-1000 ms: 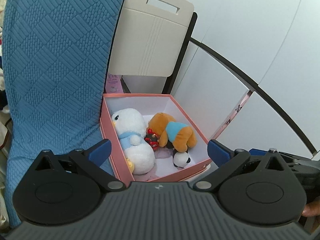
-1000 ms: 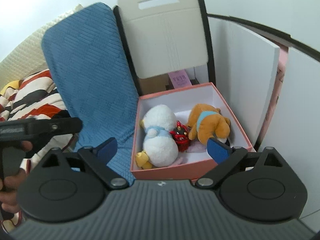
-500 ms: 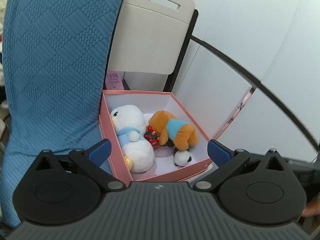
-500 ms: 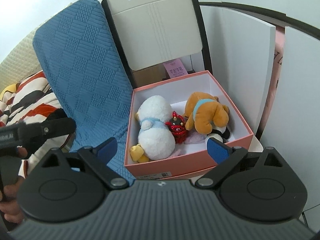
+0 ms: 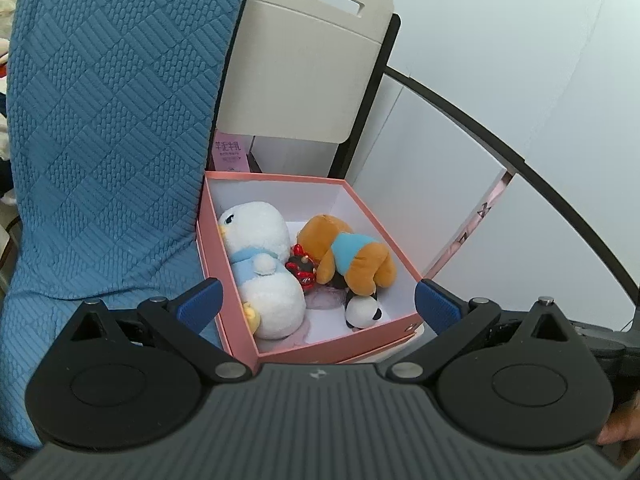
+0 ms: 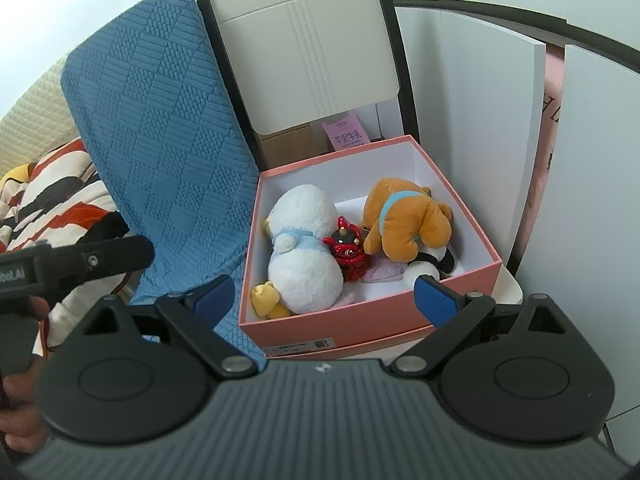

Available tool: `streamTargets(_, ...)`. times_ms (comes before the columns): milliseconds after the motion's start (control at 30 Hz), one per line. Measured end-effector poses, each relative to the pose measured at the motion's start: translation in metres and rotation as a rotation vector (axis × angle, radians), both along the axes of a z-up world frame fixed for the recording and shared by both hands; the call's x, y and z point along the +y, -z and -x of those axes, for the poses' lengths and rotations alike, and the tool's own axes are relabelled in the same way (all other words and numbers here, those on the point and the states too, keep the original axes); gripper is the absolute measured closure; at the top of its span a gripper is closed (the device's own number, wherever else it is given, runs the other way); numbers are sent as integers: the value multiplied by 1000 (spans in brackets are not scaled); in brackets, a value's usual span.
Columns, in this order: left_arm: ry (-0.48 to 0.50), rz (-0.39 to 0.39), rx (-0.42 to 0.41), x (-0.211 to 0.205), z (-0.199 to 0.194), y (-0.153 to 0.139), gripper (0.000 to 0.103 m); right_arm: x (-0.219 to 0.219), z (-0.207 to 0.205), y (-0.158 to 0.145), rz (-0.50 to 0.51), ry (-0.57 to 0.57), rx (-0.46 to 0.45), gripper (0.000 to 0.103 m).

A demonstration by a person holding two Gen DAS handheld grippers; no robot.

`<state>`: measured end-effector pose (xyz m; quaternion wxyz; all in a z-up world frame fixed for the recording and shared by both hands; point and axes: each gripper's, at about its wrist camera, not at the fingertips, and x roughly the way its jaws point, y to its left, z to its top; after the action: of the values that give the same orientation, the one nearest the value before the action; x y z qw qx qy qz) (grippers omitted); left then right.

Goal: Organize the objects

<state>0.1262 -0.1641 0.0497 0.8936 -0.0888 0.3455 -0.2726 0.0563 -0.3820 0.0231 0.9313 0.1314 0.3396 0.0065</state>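
Chair, blue cover and white panels around the scene

A blue quilted cover (image 5: 104, 128) drapes a tall backrest on the left; beside it stands a beige chair back (image 5: 304, 72) with a slot handle near its top and a black frame; a small pink label (image 6: 347, 136) with printed characters sits under the chair back, next to brown cardboard (image 6: 286, 144); white panels (image 5: 432, 184) rise on the right, with a pink strip (image 6: 552, 128) showing in the gap between two of them; a red, black and white striped fabric (image 6: 52, 192) lies at far left.
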Motion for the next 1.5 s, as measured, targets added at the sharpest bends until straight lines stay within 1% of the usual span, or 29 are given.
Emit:
streamTargets(533,-12,19,-2,9,4,-2,0,6,3,-4,10,-1,3,5)
streamTargets(1067,1,23,-11,7,12,0,0,6,8,0,-5,-1,7,5)
streamTargets(1233,-5,34,-10,12,13,0,0,8,5,-1,9,-7,12,5)
streamTargets(1500,-10,52,-18,17,16,-3,0,12,1,3,-8,-12,26,5)
